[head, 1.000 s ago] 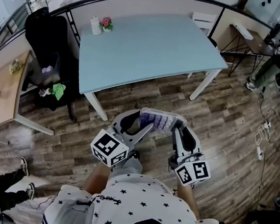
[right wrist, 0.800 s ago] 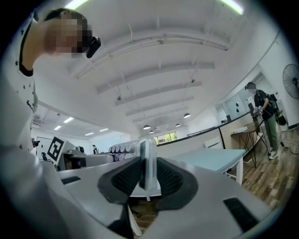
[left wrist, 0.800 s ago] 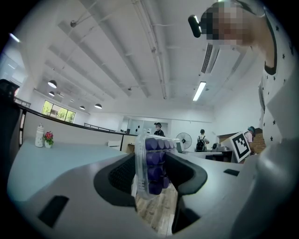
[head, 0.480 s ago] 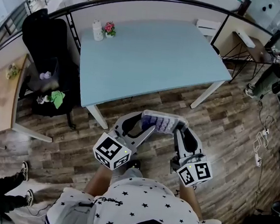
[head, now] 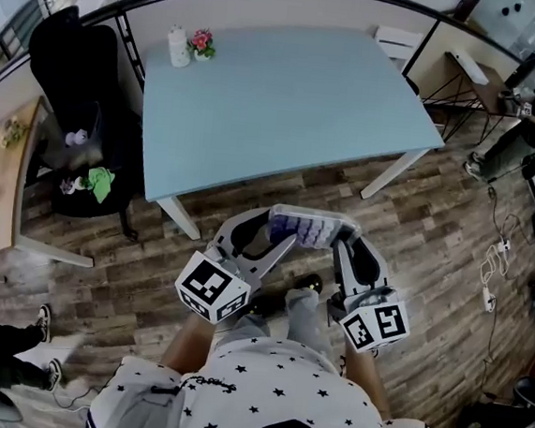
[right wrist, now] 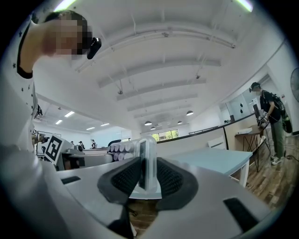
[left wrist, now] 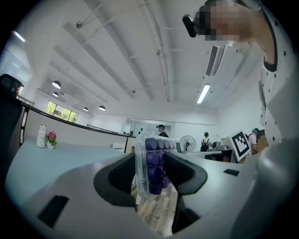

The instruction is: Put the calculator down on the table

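Left gripper (head: 273,235) and right gripper (head: 341,246) each clamp an end of the calculator (head: 311,230), held over floor near the table (head: 279,97); the whole set-down remains.

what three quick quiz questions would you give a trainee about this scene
1. True or false: the calculator already rests on the blue table.
2. Of the left gripper and right gripper, which grip the calculator? A) left only B) right only C) both
3. Fill in: beside the white bottle on the table stands a small pot of ____.
Key: 1 false, it is held over the wooden floor; 2 C; 3 flowers.
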`<state>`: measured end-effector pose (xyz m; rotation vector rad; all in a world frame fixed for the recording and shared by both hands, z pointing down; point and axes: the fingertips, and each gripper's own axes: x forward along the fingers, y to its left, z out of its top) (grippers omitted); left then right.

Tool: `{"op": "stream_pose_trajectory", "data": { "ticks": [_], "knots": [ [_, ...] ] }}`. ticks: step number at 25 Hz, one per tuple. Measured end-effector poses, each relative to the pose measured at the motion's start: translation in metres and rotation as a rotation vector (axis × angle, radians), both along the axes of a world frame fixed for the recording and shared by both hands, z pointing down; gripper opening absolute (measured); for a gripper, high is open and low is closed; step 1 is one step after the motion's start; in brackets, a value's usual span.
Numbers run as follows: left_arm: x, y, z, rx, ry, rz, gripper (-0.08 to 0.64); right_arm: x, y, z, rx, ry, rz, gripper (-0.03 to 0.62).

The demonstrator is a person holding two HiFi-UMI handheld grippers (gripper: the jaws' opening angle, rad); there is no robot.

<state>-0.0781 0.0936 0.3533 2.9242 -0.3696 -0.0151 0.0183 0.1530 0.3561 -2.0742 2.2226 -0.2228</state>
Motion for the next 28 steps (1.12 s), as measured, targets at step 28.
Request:
{"op": "stream_pose_trajectory", "data": {
  "ticks": [28],
  "knots": [
    [0.186,-0.122,0.023,0.006,-0.122,-0.15,0.207,0.191,-0.136,0.034,-0.004,-0.133,-0.142,0.094]
  ]
}}
